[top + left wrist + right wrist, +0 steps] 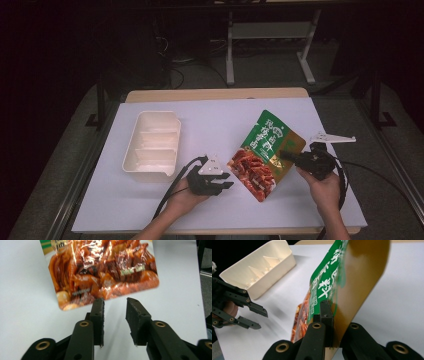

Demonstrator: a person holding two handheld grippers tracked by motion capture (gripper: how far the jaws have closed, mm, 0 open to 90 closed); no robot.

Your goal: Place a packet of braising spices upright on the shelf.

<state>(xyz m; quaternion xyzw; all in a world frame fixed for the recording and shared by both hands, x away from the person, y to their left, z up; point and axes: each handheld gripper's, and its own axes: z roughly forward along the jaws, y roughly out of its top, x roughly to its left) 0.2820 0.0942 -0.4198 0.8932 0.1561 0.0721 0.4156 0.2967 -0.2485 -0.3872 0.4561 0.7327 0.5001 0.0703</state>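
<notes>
A white sheet (210, 125) covers the table, and on its left half, nearer the left edge, sits a cream plastic tray (152, 145) with dividers across its inside, its long side running from the near edge toward the far edge. Right of the middle is a food packet (265, 155), green at its far end and printed with a picture of reddish-brown meat at its near end. The right gripper (290, 157) has its jaws closed on the packet's right edge; in the right gripper view the packet (352, 282) stands edge-on between the two black jaws, its brown back facing right and the green printed face turned left. The near corner of the packet points toward the near edge of the table. The left gripper (225, 180) sits between the tray and the packet, close to the near edge, held in the person's left hand (187, 197). Its jaws stand a moderate way apart with nothing between them; in the left gripper view the white sheet shows through the gap and the packet's picture end (105, 272) lies just beyond the fingertips (98, 305).
</notes>
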